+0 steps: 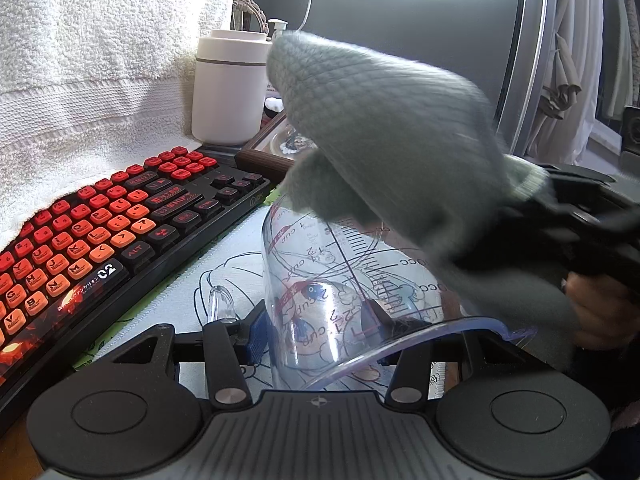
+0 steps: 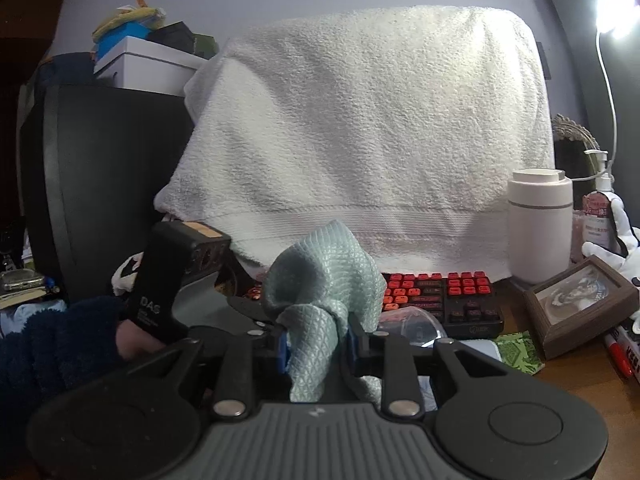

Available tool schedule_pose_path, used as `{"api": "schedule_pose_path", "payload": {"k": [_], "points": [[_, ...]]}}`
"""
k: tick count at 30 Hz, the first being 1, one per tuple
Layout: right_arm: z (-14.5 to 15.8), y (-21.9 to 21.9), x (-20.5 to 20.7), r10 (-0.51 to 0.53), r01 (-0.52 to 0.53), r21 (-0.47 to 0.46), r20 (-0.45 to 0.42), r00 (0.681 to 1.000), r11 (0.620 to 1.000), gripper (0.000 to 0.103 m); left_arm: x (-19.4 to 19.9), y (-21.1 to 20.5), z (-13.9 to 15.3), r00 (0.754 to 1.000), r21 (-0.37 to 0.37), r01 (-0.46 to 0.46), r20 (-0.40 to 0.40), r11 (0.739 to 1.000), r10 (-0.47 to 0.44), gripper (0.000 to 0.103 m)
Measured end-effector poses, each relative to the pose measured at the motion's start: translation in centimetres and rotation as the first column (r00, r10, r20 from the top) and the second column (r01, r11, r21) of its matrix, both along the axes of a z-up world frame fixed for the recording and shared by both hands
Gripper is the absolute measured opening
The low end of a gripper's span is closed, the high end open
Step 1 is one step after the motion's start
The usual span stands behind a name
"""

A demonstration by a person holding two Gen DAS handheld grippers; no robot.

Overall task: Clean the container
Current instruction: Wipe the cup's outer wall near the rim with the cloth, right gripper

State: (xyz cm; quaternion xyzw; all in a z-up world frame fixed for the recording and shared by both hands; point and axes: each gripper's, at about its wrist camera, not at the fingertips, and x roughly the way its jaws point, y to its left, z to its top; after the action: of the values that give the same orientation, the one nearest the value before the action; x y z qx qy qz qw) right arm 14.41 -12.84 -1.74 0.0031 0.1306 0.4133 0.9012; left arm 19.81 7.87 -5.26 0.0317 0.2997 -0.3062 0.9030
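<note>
Gripping a clear measuring cup [image 1: 344, 280] low in the centre of the left wrist view, the left gripper [image 1: 316, 320] has its fingers clamped on the cup's walls. A blurred grey-green cloth [image 1: 384, 140] fills the middle, hiding the cup's far rim. In the right wrist view, the right gripper [image 2: 316, 344] pinches that cloth at lower centre; the cup shows only as a glimpse behind it. The red keyboard [image 1: 92, 240] is cut off at left.

My clear measuring cup [image 1: 344, 280], printed with red and black scales, lies tipped on its side just right of the keyboard [image 1: 100, 240], the grey-green cloth [image 1: 380, 132] bunched above its mouth.
</note>
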Motion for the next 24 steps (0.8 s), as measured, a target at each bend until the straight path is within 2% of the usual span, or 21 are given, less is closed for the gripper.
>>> {"api": "schedule_pose_path", "payload": {"k": [5,8,11,15,24], "points": [[-0.2,-1.0,2.5,-0.152,0.155,0.039,-0.076,0.986,0.987,0.026,-0.1,0.0,0.0,1.000,0.001,0.000,0.001,1.000,0.000,0.048],[-0.6,-2.4,3.8,-0.149,0.170,0.120,-0.162,0.975,0.978,0.026,-0.1,0.0,0.0,1.000,0.001,0.000,0.001,1.000,0.000,0.048],[-1.1,-3.0,4.0,-0.119,0.150,0.156,-0.190,0.975,0.976,0.026,-0.1,0.0,0.0,1.000,0.001,0.000,0.000,1.000,0.000,0.048],[-1.3,-2.7,3.3,-0.097,0.119,0.138,-0.161,0.982,0.983,0.026,-0.1,0.0,0.0,1.000,0.000,0.000,0.000,1.000,0.000,0.048],[-1.0,-0.4,0.0,0.063,-0.061,0.085,-0.026,0.998,0.995,0.026,-0.1,0.0,0.0,1.000,-0.001,0.000,0.000,1.000,0.000,0.048]]}}
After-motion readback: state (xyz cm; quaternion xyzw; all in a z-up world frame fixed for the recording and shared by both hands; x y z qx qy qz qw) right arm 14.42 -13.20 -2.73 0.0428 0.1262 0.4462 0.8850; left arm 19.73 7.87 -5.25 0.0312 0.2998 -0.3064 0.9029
